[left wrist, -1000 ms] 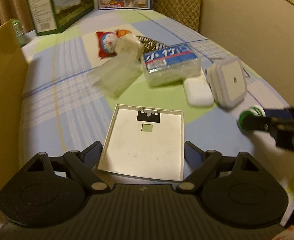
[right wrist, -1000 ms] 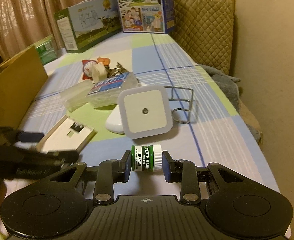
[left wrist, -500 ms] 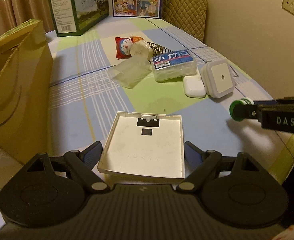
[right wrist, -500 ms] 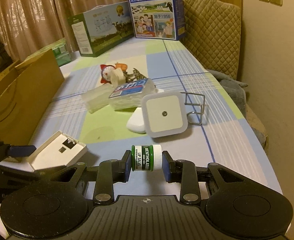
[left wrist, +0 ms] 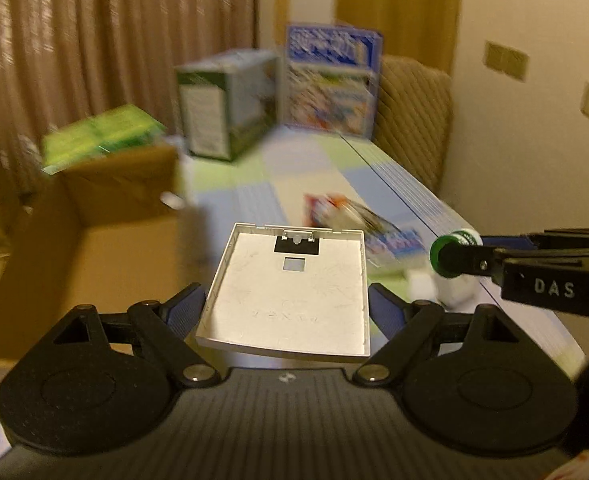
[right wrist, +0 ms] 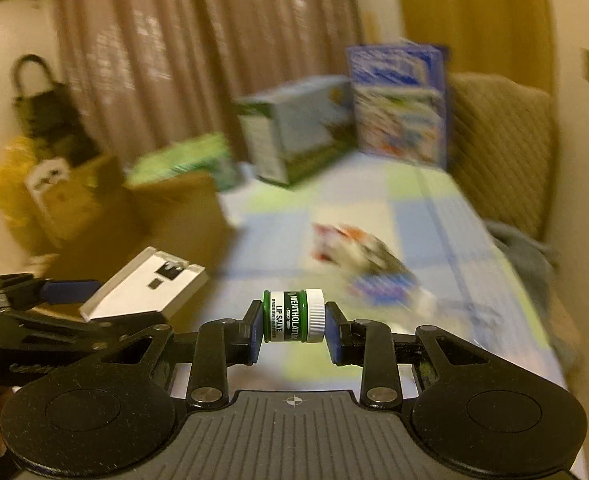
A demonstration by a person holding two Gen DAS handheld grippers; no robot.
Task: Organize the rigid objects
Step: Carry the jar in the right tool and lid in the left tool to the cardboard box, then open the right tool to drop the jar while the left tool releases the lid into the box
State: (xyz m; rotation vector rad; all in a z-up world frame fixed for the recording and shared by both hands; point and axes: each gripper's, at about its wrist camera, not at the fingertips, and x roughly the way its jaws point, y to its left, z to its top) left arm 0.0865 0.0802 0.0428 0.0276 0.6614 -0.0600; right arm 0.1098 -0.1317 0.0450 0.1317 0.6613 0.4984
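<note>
My left gripper (left wrist: 286, 312) is shut on a flat white square plastic cover (left wrist: 290, 292), held by its two side edges well above the bed. In the right wrist view the same cover (right wrist: 146, 288) shows at the left, in the left gripper (right wrist: 94, 300). My right gripper (right wrist: 294, 332) is shut on a small green lip salve jar (right wrist: 292, 316) with a white lid, gripped end to end. From the left wrist view the jar (left wrist: 452, 254) hangs at the right in the right gripper (left wrist: 458, 258).
An open cardboard box (left wrist: 94, 240) stands at the left on the checked bedspread (left wrist: 254, 184). Blurred loose items (right wrist: 366, 264) lie mid-bed. Two milk cartons (left wrist: 234, 100) stand at the far end, beside a quilted cushion (left wrist: 410, 128) and the wall.
Both grippers have risen with their loads and tilted up, so the view now takes in curtains and the open cardboard box. The loose items on the bed have dropped lower and blurred.
</note>
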